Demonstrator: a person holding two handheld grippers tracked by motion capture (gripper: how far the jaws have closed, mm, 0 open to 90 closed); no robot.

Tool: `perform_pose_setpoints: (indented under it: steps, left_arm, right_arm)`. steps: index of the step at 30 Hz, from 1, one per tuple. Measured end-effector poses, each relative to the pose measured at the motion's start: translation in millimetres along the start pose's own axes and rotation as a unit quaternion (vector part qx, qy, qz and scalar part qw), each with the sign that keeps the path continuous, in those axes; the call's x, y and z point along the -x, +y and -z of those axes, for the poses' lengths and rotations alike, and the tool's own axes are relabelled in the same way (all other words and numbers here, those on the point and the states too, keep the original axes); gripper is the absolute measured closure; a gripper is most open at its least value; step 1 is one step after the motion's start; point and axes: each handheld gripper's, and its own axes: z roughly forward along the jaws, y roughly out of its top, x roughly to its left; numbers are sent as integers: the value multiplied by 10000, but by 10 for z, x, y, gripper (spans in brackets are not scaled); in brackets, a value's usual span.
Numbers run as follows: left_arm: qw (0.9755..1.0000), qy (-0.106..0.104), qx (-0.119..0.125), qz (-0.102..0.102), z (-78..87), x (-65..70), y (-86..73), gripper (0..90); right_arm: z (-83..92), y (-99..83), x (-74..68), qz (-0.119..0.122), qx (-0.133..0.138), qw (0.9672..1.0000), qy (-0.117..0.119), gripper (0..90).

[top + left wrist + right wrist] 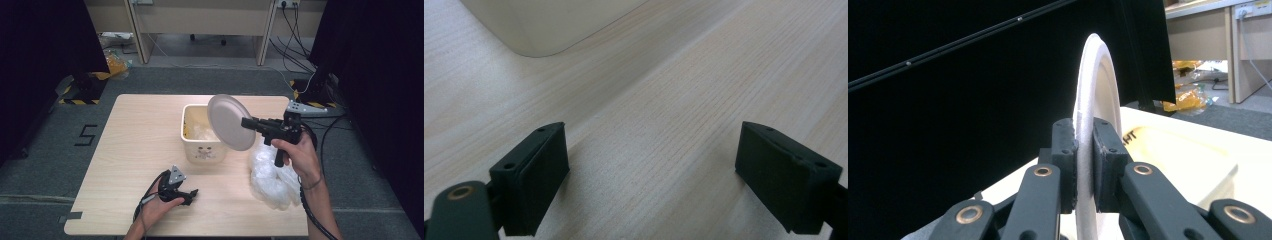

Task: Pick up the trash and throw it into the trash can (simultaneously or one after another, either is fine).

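Observation:
A white paper plate (230, 121) hangs tilted on edge over the right rim of a cream bin (201, 136). My right gripper (248, 123) is shut on the plate's rim, held level and pointing left. In the right gripper view the plate (1096, 75) stands edge-on between the pinching pads (1105, 165), with the bin (1178, 150) beyond it. My left gripper (192, 196) rests low on the table in front of the bin, jaws open and nothing between them. In the left gripper view its gripper (651, 175) looks across bare wood toward the bin's corner (544, 25).
A crumpled clear plastic bag (272, 175) lies on the wooden table (130, 140) under my right forearm. The bin holds some white and yellow rubbish. Dark curtains flank both sides, and desks and cables stand beyond the far edge.

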Motion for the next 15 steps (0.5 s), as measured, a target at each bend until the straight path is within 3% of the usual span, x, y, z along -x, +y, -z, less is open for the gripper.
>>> perform_pose_setpoints:
  steps: [3,15]
  left_arm:
    - [10000,-8,2,12,-1,2,-1,129]
    - [10000,-1,-1,15,0,2,0,129]
  right_arm:
    - [-182,84,67,-68,-56,10000,46,826]
    - [-568,121,356,-376,-247,9990,-59,826]
